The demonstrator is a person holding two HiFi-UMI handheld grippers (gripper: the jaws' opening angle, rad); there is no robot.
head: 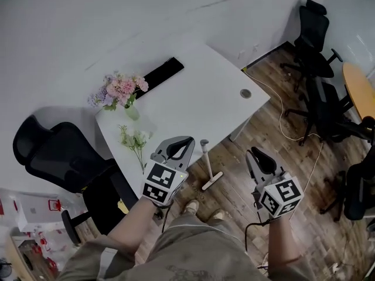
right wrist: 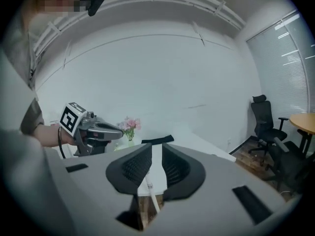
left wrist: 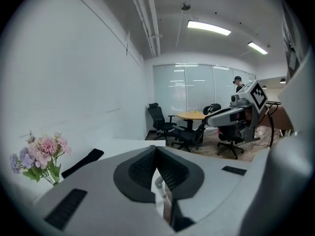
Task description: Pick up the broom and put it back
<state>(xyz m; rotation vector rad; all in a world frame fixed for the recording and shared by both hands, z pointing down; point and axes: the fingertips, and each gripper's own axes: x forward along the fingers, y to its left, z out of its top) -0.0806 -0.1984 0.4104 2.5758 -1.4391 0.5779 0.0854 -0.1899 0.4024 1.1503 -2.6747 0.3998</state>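
While broom (head: pixel 207 163) stands handle-up on floor (head: pixel 237 160), left tool (head: pixel 187 142) closed, right tool (head: pixel 252 154) narrowly parted

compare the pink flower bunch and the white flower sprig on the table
The pink bunch stands upright in a vase; the white sprig seems to lie flat on the table. The pink bunch is fuller, mixed pink and purple; the white sprig is thinner and pale. Both have green stems.

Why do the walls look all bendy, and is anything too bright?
Left gripper view: the lens bends the wall, corners go black, ceiling lights glare. Right gripper view: same bending, dark rim. Head view: even light, white table looks washed out.
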